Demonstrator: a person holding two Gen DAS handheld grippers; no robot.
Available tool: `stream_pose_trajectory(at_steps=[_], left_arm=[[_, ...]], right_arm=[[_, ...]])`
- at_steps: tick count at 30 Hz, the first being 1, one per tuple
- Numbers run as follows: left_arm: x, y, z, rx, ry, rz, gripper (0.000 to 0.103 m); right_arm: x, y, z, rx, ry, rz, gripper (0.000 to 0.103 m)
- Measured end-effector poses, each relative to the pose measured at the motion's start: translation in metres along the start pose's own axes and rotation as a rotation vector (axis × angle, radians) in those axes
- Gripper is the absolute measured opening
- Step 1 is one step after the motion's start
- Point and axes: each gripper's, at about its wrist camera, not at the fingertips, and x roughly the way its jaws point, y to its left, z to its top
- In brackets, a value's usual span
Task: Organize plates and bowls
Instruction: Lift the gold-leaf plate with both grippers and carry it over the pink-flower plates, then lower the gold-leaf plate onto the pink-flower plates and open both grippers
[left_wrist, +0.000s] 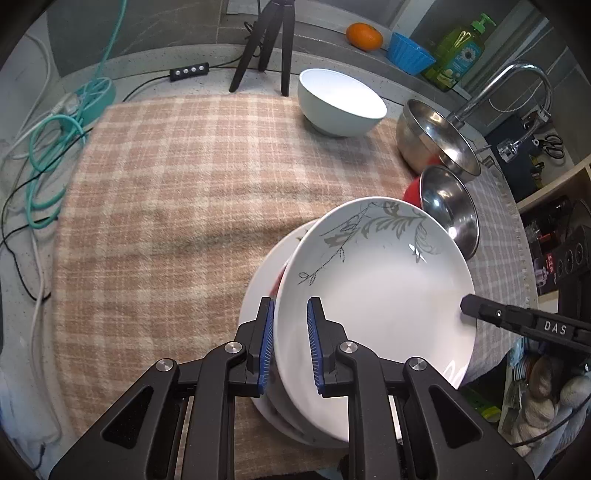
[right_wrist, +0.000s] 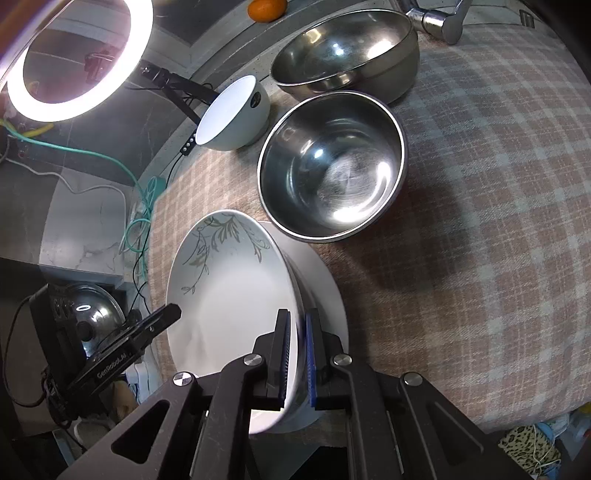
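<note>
Both tongs were clamped on the rim of the leaf-patterned plate (left_wrist: 373, 295): left tongs (left_wrist: 291, 325) and right tongs (right_wrist: 297, 354) on opposite sides. It sat tilted above a larger white plate (right_wrist: 328, 280) on the checked cloth (left_wrist: 184, 184).

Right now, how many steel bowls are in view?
2: the larger steel bowl by the tap at the back, the smaller steel bowl in front of it, beside the plates. Others may be hidden.

— What sits beneath the leaf-patterned plate (left_wrist: 373, 291)?
— Mostly hidden: a white plate (left_wrist: 258, 295) edge, something red under the rim.
— Beyond the plate?
— A red item (left_wrist: 412, 192) behind the steel bowl (left_wrist: 448, 206), unidentifiable
</note>
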Motion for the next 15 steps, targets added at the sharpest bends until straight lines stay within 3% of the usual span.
stream_pose_trajectory(at_steps=[15], left_arm=[[-0.006, 0.000, -0.007, 0.001, -0.005, 0.019, 0.016]], right_arm=[[0.013, 0.003, -0.002, -0.032, 0.032, -0.030, 0.008]])
